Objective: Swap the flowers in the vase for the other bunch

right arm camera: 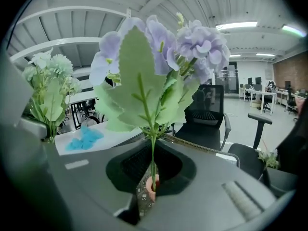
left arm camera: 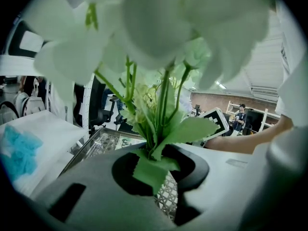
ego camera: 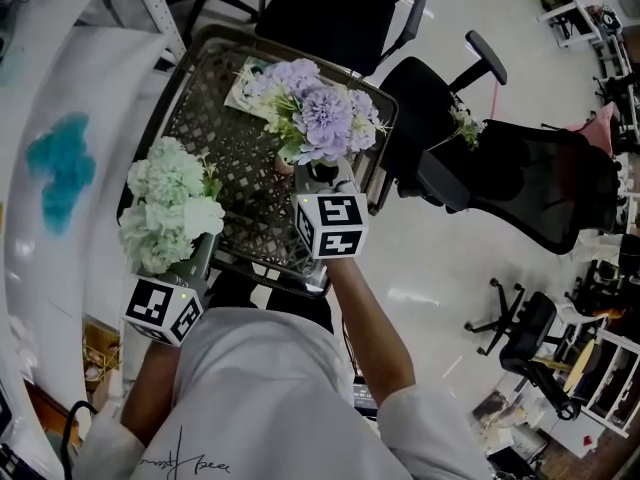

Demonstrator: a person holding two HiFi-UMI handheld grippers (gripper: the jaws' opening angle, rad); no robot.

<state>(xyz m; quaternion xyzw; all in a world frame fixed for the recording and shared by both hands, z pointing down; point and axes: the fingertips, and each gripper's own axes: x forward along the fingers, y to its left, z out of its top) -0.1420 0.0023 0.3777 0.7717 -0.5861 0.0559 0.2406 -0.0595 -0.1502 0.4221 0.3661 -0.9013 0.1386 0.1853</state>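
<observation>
Office chairs [ego camera: 540, 188], lattice table [ego camera: 235, 158], left gripper [left arm camera: 153, 160] clamping white bunch [ego camera: 170, 208], right gripper [right arm camera: 151, 172] clamping purple bunch [ego camera: 322, 113]

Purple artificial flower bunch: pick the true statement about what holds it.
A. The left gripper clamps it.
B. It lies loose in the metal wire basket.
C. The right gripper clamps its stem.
C: the right gripper view shows the right gripper shut on the thin green stem of the purple artificial flower bunch, while the left gripper grips the pale green-white flower bunch.

Lilac bunch [ego camera: 320, 113] upright, stem at the pink vase's [right arm camera: 150, 189] mouth; pale-green bunch [ego camera: 170, 203] upright beside it.
</observation>
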